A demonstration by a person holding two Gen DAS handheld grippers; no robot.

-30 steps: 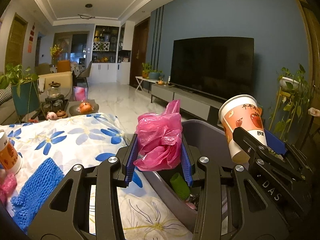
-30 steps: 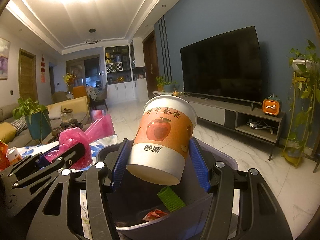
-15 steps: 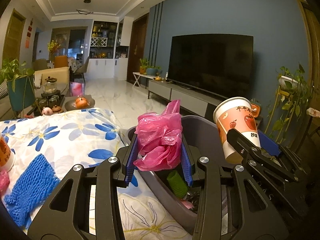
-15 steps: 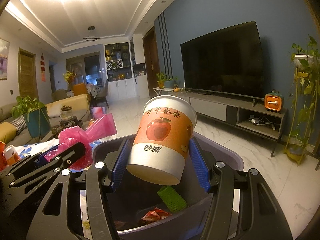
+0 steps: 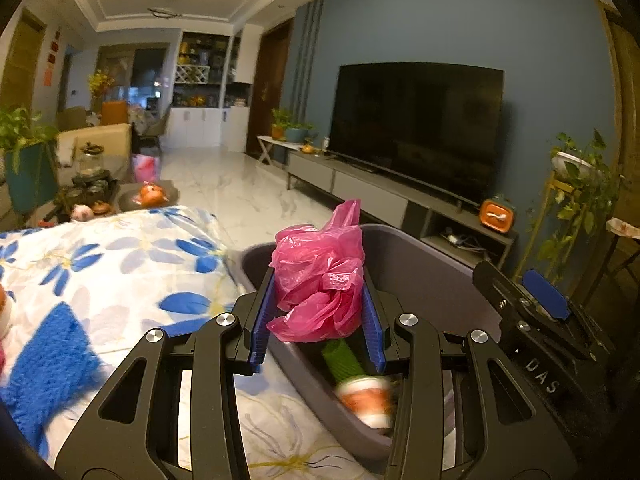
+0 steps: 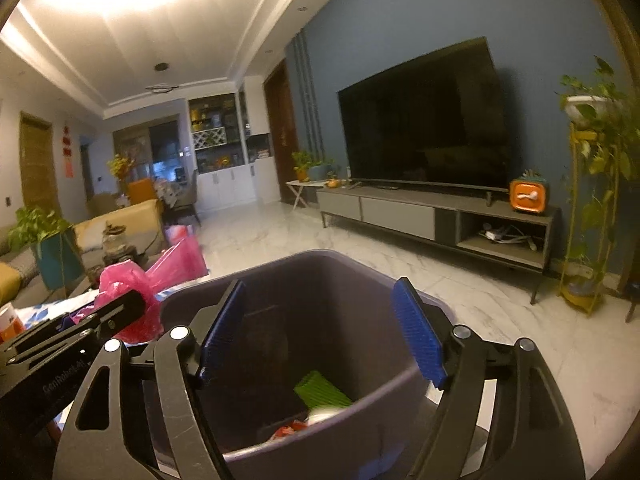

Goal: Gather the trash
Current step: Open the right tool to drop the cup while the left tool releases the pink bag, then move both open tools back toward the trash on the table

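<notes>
We keep the pink bag (image 5: 320, 276) clamped in our left gripper (image 5: 318, 316) above the bin (image 6: 320, 272), ready to drop, while our right gripper (image 6: 320, 328) is opening with nothing between its pads, and only the left view shows the cup (image 5: 366, 398) inside.

White letters "DAS" stand on the side of the black right claw (image 5: 536, 308), at the right in the left wrist view. Faint lettering on the black left claw's (image 6: 116, 316) arm, near left in the right wrist view, is too blurred to read.
</notes>
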